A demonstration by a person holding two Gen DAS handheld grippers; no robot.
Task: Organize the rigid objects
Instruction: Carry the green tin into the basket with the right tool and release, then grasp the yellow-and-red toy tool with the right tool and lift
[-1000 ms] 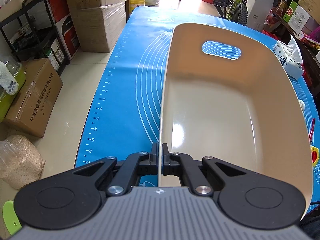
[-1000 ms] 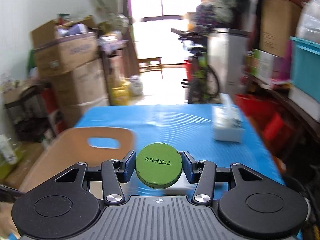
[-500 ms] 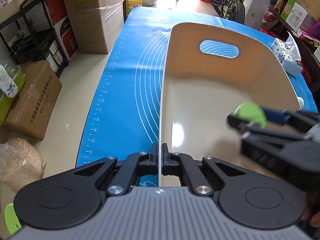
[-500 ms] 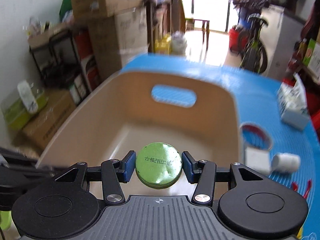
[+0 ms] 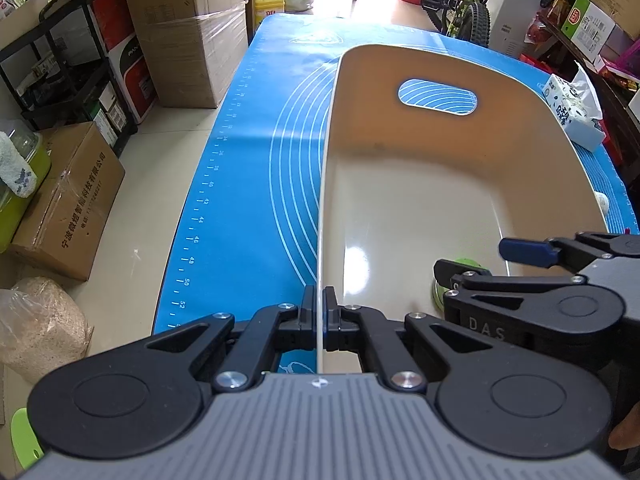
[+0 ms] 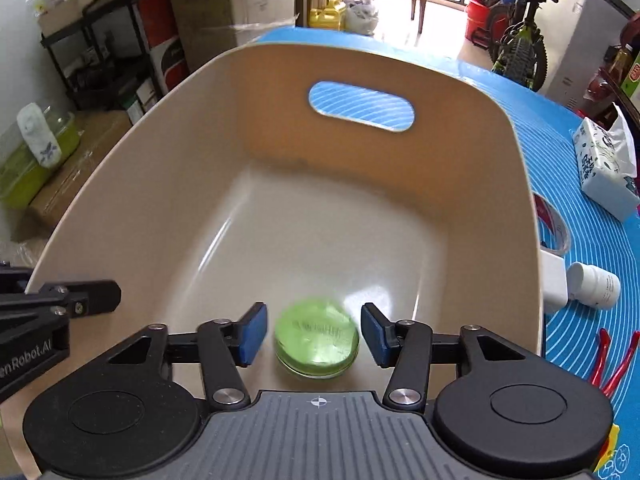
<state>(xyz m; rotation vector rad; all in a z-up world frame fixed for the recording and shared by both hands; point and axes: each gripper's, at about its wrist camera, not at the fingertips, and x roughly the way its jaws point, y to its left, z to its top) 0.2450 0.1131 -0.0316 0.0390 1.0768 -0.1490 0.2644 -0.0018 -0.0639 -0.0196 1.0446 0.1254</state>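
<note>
1. the beige bin (image 5: 400, 200) is held at its near left rim by the left gripper (image 5: 319, 320), whose jaws are closed narrow on the thin wall; the bin stands on the blue mat (image 5: 256, 184) that covers the table.
2. the right gripper (image 6: 314, 330) is seen inside the bin with its jaws spread wide, the blue pads clear of the green tin (image 6: 316, 338) on both sides.
3. the green tin appears blurred and lies low at the near end of the bin floor, close to the near wall; whether it has fully settled cannot be told.
4. the step in hand is judged to be the release of the tin into the bin, so one item is counted as placed or nearly so.
5. the next move is judged to call for the right gripper to be lifted straight out over the right rim without the tin being knocked, then taken toward the things left near the right edge of the mat.
6. counted outside the bin by its right wall: one roll of tape (image 6: 554, 226), one white block (image 6: 554, 280), one white bottle (image 6: 594, 284) lying on its side, one red-handled tool (image 6: 616, 360) and one tissue pack (image 6: 606, 168) farther toward the far right corner.
7. inside the bin one thing only is counted, the tin.
8. the bin should be kept steady by the left grip while the rest are fetched.
</note>
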